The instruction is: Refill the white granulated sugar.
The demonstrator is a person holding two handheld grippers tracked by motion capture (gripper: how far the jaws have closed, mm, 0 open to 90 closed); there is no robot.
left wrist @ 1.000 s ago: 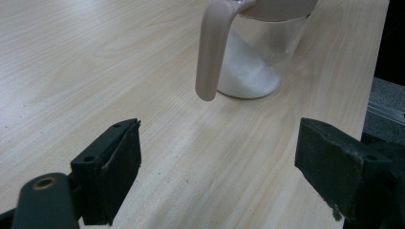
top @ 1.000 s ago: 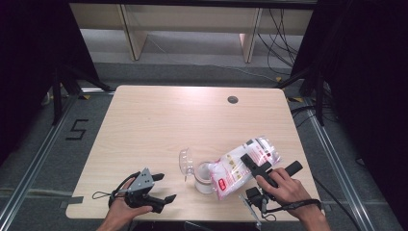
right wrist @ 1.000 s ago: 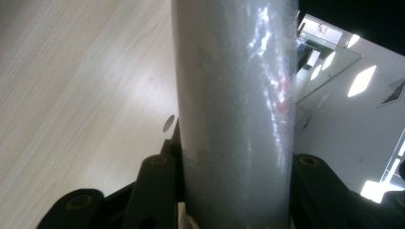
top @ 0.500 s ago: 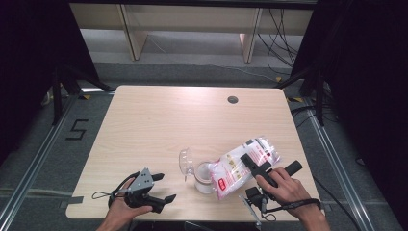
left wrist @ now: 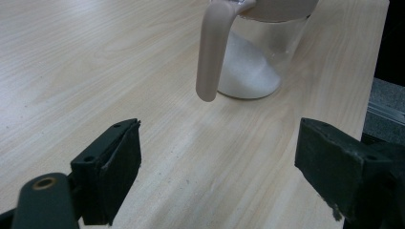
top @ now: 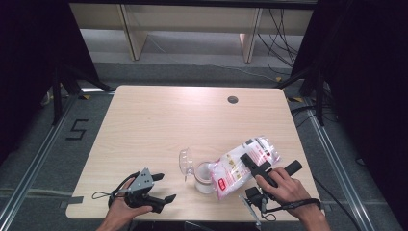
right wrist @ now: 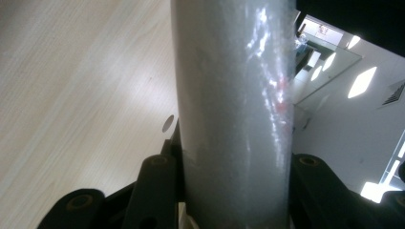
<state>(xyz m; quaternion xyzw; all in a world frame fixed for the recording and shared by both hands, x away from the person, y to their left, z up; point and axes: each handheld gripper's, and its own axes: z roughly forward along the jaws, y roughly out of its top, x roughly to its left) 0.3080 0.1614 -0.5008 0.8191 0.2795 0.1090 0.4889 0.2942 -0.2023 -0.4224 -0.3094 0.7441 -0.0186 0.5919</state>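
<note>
A clear jar [top: 204, 178] with a heap of white powder in it stands near the table's front edge, its lid [top: 184, 163] flipped up at the left. A plastic bag [top: 235, 166] of white powder with a pink and red label lies tilted, its low end over the jar's mouth. My right gripper [top: 270, 166] is shut on the bag's upper end; in the right gripper view the bag [right wrist: 234, 95] stands pinched between the jaws of the right gripper [right wrist: 234, 191]. My left gripper [top: 163, 187] rests open at the front left. In its own view the left gripper [left wrist: 219, 171] faces the jar [left wrist: 253, 71] and a beige handle [left wrist: 210, 52].
The light wooden table [top: 159, 125] has a round cable hole [top: 233, 99] near its far edge. Its front edge runs just below both hands. Dark stands and cables flank the table on the floor, and wooden shelving stands beyond it.
</note>
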